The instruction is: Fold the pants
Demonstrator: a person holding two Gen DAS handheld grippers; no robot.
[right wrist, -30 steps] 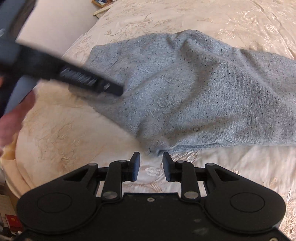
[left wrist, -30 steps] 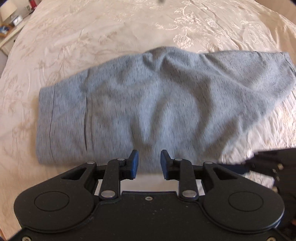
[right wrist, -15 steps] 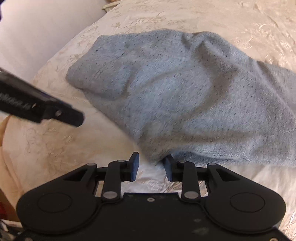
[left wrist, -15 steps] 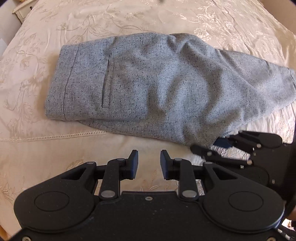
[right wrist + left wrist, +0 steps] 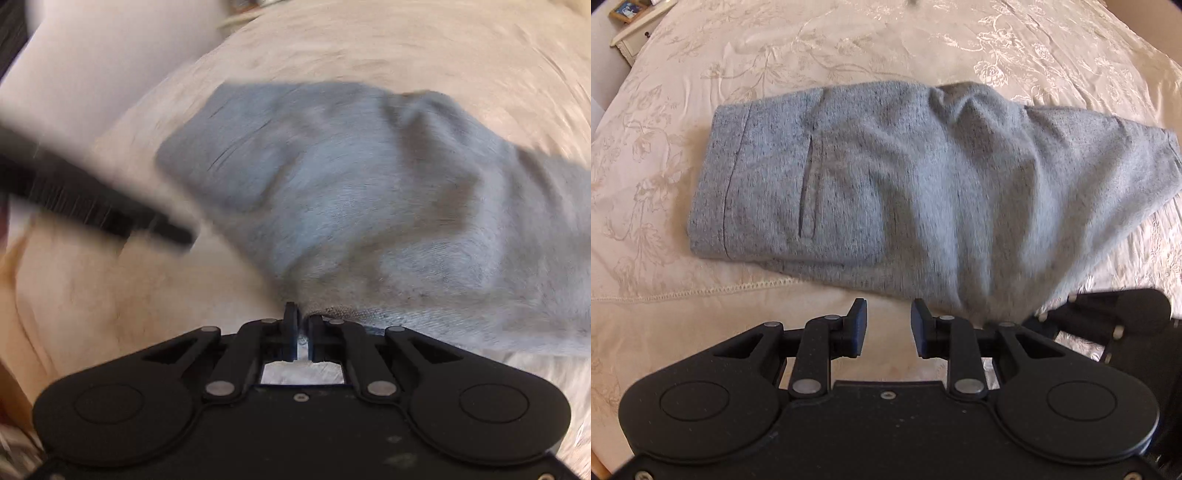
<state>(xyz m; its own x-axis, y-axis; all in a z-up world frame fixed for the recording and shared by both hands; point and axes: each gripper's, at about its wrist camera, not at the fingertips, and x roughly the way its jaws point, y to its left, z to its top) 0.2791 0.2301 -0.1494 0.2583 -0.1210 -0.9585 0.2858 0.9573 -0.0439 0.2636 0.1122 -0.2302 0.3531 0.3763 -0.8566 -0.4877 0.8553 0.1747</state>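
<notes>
Grey speckled pants (image 5: pixel 905 192) lie on a cream bedspread, waistband and pocket slit to the left, legs running to the right. My left gripper (image 5: pixel 888 326) is open and empty, hovering just in front of the pants' near edge. My right gripper (image 5: pixel 302 326) is shut on the near edge of the pants (image 5: pixel 369 206), which bulge upward from that pinch. The right gripper also shows in the left wrist view (image 5: pixel 1108 325) at the lower right, against the cloth. The left gripper shows as a blurred black bar in the right wrist view (image 5: pixel 92 206).
The cream embroidered bedspread (image 5: pixel 849 48) spreads all around the pants. A white nightstand with a framed picture (image 5: pixel 631 22) stands at the far left past the bed's edge. A pale wall or headboard (image 5: pixel 92 66) lies beyond the bed on the left.
My right gripper has closed on the near edge of the pants and the cloth has lifted there. My left gripper has stayed open and shifted slightly toward the pants.
</notes>
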